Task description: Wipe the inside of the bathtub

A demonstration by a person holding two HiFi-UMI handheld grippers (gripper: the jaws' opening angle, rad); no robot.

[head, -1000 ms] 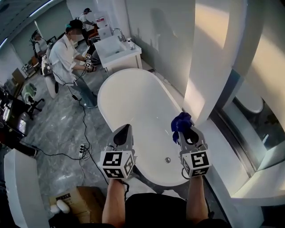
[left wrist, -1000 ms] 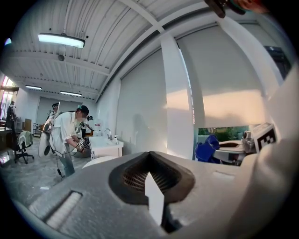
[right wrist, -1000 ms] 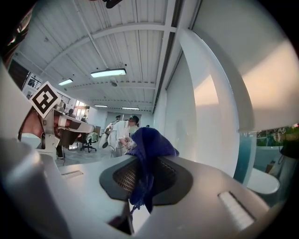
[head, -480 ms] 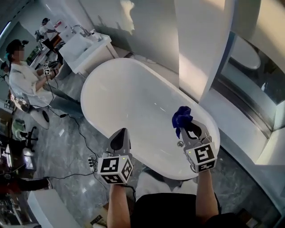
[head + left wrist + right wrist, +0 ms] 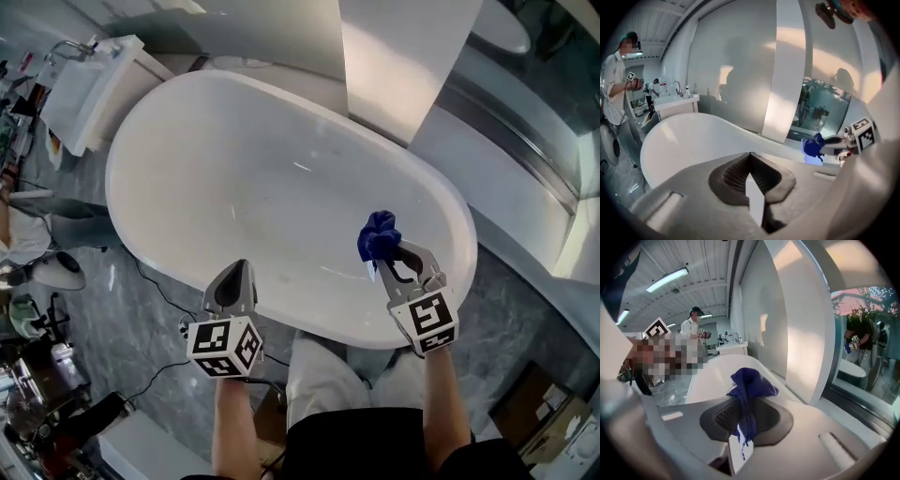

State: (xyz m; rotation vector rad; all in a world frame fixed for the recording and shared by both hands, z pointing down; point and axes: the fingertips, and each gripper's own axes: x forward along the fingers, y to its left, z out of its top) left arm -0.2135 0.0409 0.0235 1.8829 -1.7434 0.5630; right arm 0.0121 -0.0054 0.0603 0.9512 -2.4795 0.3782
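A white oval bathtub (image 5: 178,141) fills the middle of the head view, and its rim (image 5: 684,129) curves through the left gripper view. My right gripper (image 5: 386,262) hangs over the tub's near right end, shut on a bunched dark blue cloth (image 5: 377,236). That cloth (image 5: 747,390) sticks up from between the jaws in the right gripper view. My left gripper (image 5: 232,277) is over the tub's near rim, jaws closed with nothing in them. The blue cloth (image 5: 813,146) and right gripper show at the right of the left gripper view.
A white washbasin cabinet (image 5: 89,80) with a tap stands beyond the tub's far left end. A white column (image 5: 394,66) and a glass partition (image 5: 525,122) lie to the right. Cables (image 5: 155,281) run over the grey floor at left. A person (image 5: 614,93) stands by the basin.
The head view has swung down and over the tub, so the tub now fills the frame. Both grippers hold the same pose, the right still shut on the cloth.
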